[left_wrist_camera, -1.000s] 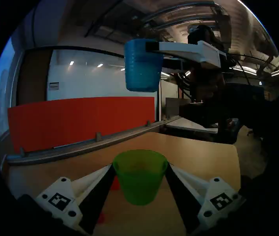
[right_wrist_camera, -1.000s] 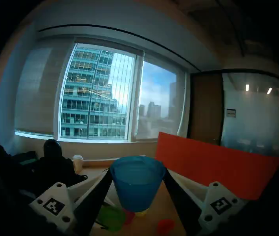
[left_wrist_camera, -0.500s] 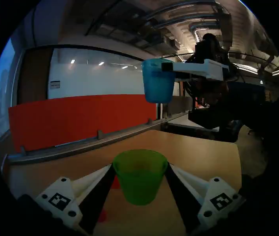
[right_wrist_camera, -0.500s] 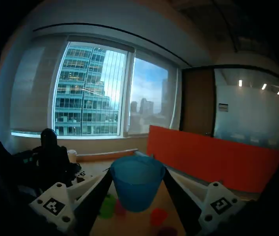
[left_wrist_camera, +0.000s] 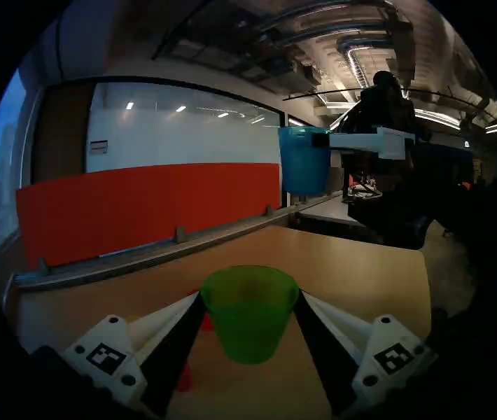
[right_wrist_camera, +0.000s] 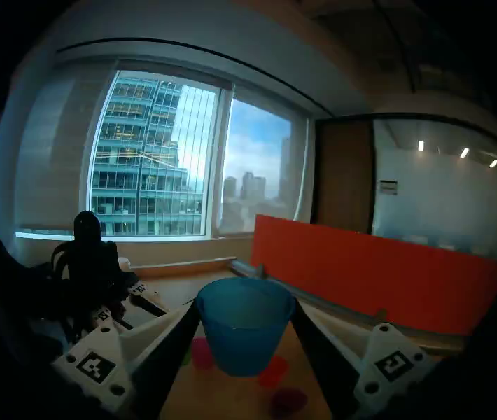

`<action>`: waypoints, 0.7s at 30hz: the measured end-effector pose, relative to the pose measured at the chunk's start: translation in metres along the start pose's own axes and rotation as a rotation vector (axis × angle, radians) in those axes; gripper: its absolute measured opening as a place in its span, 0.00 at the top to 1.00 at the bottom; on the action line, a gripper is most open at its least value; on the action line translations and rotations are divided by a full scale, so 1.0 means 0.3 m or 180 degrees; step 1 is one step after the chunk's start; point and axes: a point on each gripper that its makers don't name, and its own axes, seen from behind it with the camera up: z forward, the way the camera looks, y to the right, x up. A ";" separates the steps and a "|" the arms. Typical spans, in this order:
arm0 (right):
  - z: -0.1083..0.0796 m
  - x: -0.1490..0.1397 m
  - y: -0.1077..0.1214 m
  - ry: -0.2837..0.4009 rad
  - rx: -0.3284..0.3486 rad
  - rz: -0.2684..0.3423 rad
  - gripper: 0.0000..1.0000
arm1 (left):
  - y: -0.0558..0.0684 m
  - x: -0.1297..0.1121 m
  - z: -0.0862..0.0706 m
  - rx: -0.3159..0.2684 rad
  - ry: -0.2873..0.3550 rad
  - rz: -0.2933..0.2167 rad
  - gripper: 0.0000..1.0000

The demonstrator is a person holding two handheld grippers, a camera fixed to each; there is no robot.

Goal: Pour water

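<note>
We hold a green cup (left_wrist_camera: pixel 248 325) upright, clamped in the left tongs (left_wrist_camera: pixel 248 302) over the tabletop (left_wrist_camera: pixel 360 262). The right tongs (right_wrist_camera: pixel 245 308) are clamped on a blue cup (right_wrist_camera: pixel 245 339), also upright. In the left gripper view the blue cup hangs high and to the right of the green one, well apart from it. We judge the pour not yet begun: the blue cup must come over the green cup's mouth, then tip its rim toward it. Whether either cup holds water we cannot tell.
</note>
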 end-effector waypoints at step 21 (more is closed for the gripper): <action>-0.015 -0.192 0.008 -0.0273 0.0002 0.0051 0.05 | -0.002 -0.100 -0.010 -0.0044 -0.0287 0.0087 0.13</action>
